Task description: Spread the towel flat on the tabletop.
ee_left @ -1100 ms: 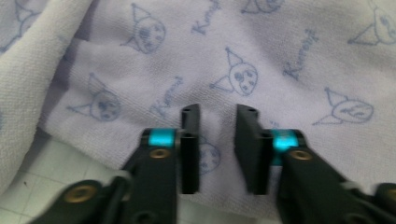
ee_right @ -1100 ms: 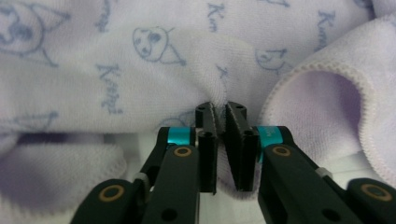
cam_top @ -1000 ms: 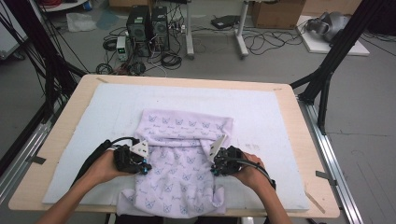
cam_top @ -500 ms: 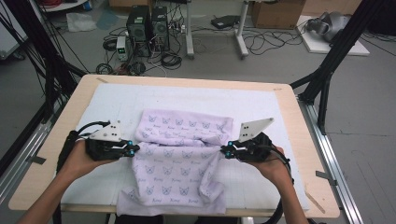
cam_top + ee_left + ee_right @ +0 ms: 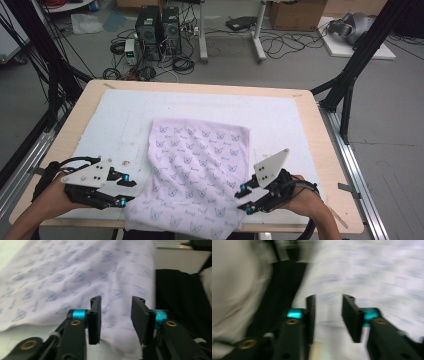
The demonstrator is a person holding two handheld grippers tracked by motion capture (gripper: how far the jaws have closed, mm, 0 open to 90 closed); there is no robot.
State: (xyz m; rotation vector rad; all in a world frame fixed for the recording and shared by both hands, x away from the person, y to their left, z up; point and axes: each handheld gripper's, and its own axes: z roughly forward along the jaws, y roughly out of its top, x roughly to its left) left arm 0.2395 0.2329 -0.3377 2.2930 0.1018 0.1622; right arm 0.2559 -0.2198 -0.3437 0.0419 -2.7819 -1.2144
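Now the patterned cloth [image 5: 197,175] lies between left gripper [image 5: 124,189] and right gripper [image 5: 245,199].

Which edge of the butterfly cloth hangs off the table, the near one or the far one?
The near edge of the cloth, between the two claws, droops over the table front. The far edge lies flat on the white mat.

Soft matt printed cloth [image 5: 200,170]; white matt padded mat [image 5: 120,120] over smooth pale wooden table [image 5: 327,150]; matt black plastic jaws.
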